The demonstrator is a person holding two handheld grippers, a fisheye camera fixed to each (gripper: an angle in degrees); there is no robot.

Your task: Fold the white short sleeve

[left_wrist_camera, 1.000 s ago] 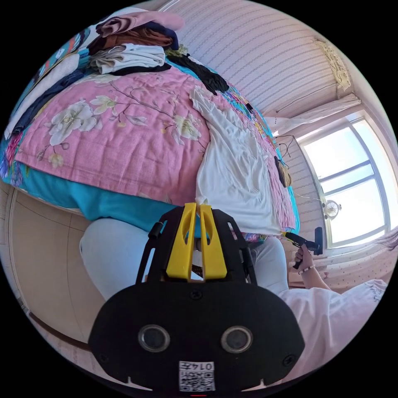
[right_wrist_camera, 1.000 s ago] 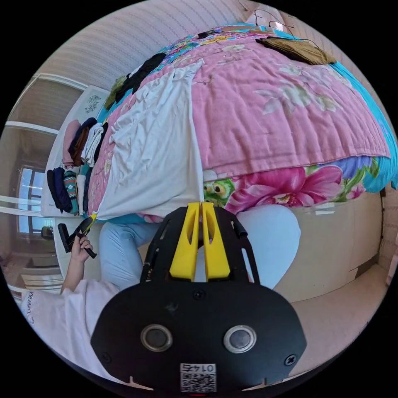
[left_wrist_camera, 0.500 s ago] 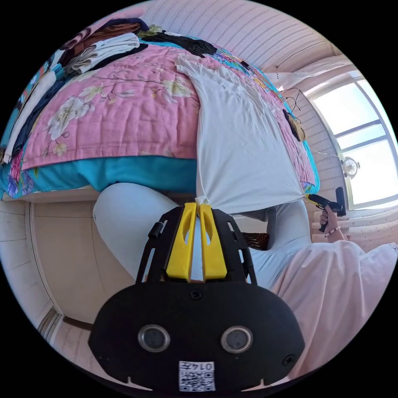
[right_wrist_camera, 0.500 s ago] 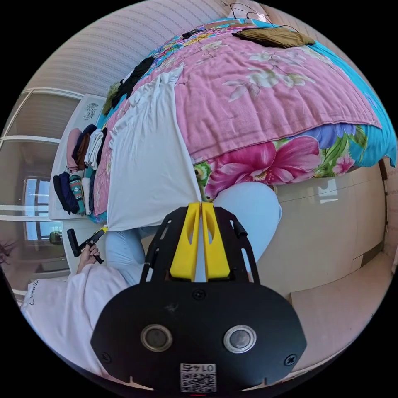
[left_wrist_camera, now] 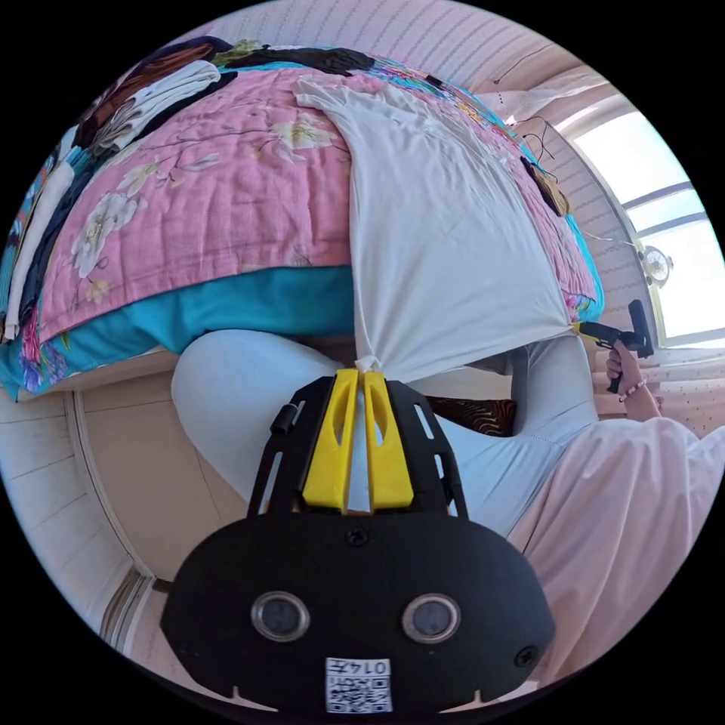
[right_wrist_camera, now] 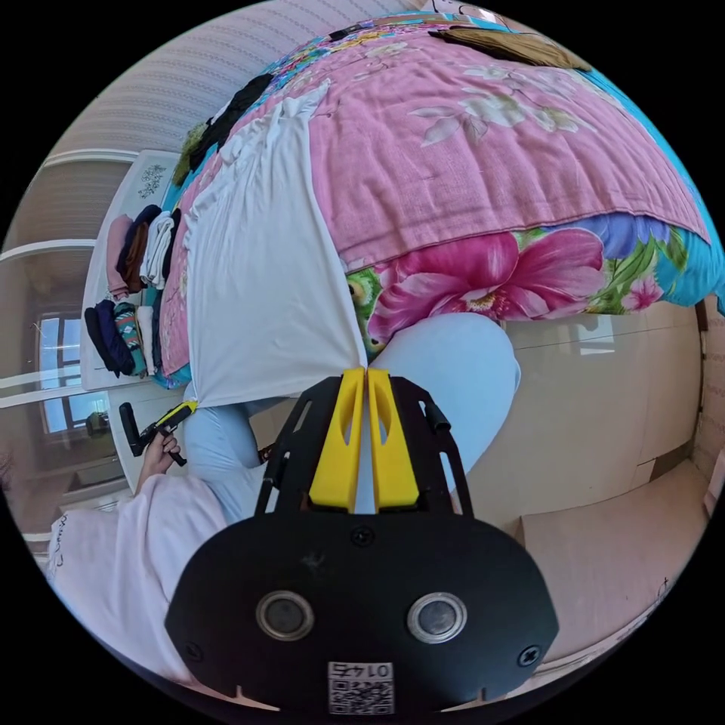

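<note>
Shirt: white short sleeve [left_wrist_camera: 445, 226] spread lengthwise over the pink floral quilt [left_wrist_camera: 196, 196] on the bed, its lower hem pulled off the bed's edge and stretched taut between the two grippers; collar end lies far up the quilt.
Left gripper [left_wrist_camera: 360, 375]: yellow fingers [left_wrist_camera: 332, 438] pressed together on one bottom corner of the shirt, a small bunch of white cloth pinched at the tips; it is also seen in the right gripper view [right_wrist_camera: 181, 411], held in a hand [right_wrist_camera: 155, 449] at the far hem corner.
Right gripper [right_wrist_camera: 367, 372]: yellow fingers [right_wrist_camera: 393, 445] closed on the other bottom corner, fabric fanning out from the tips; it appears in the left gripper view [left_wrist_camera: 585, 330] at the opposite hem corner.
Person: light blue trousers [left_wrist_camera: 249, 400] just below the hem, against the bed's edge; pale pink top [left_wrist_camera: 634, 491] at the side.
Folded clothes [right_wrist_camera: 140, 253]: stacked at the far side of the bed, well apart from the shirt.
Brown garment [right_wrist_camera: 513, 45]: lying on the quilt, apart from the shirt.
</note>
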